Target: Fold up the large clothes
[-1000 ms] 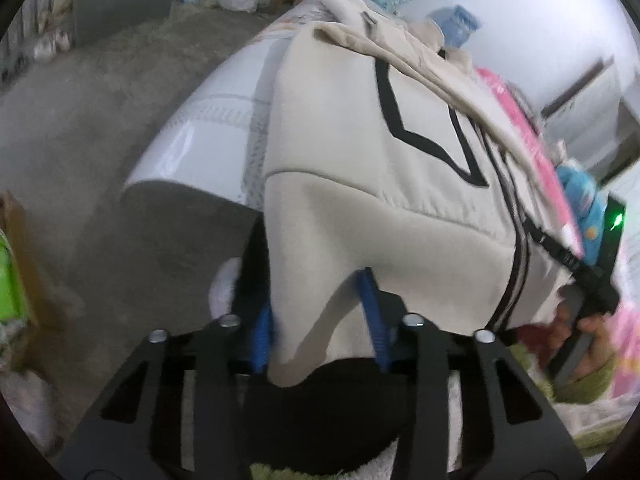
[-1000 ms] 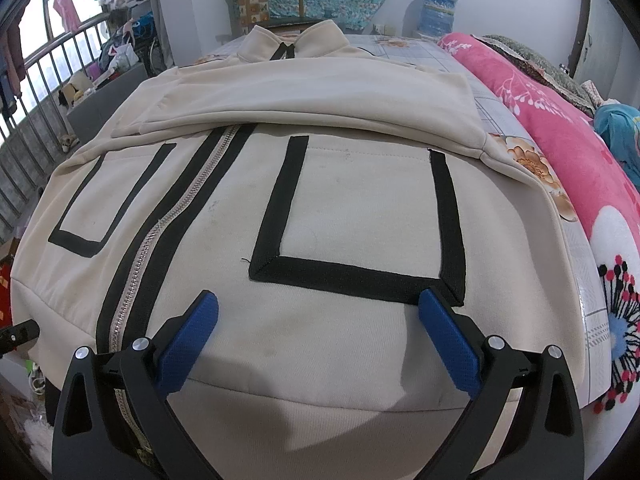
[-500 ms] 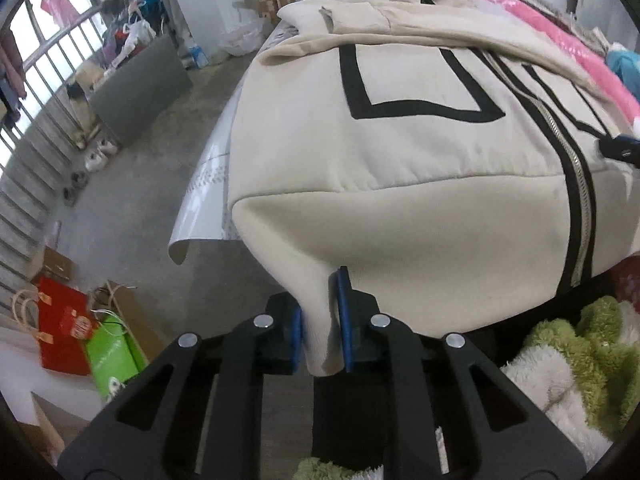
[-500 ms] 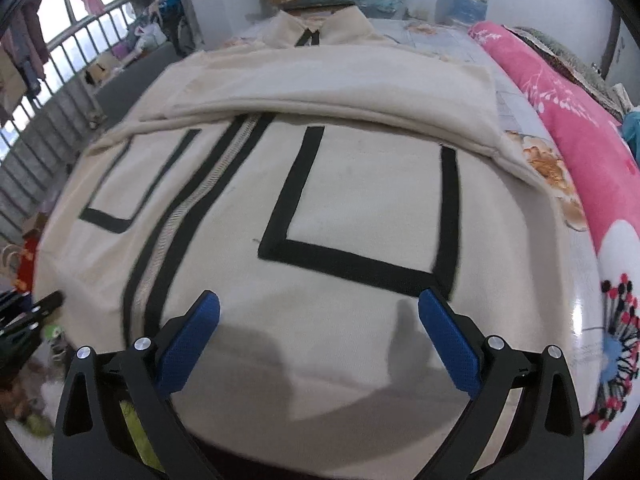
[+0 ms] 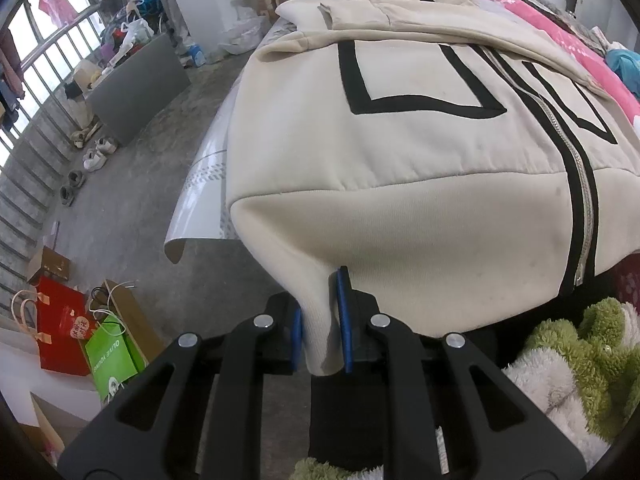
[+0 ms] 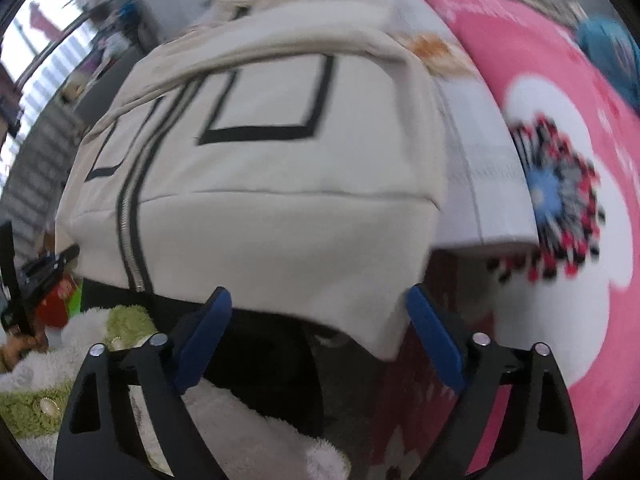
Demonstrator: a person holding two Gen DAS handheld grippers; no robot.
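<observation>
Cream jacket (image 5: pixel 400 152) lies front-up on the bed (image 5: pixel 208 184), hem overhanging the near edge; left gripper (image 5: pixel 320 332) clenched on the left hem corner, likely to lift it; right gripper (image 6: pixel 320 336) wide but closing round the right corner, pads not yet pressing

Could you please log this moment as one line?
left claw: shut on jacket hem corner | right claw: closing near other corner, not gripping

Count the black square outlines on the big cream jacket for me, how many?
2. One black outline sits on the jacket left of the zipper; the other sits right of it. Folded sleeves may hide more.
</observation>
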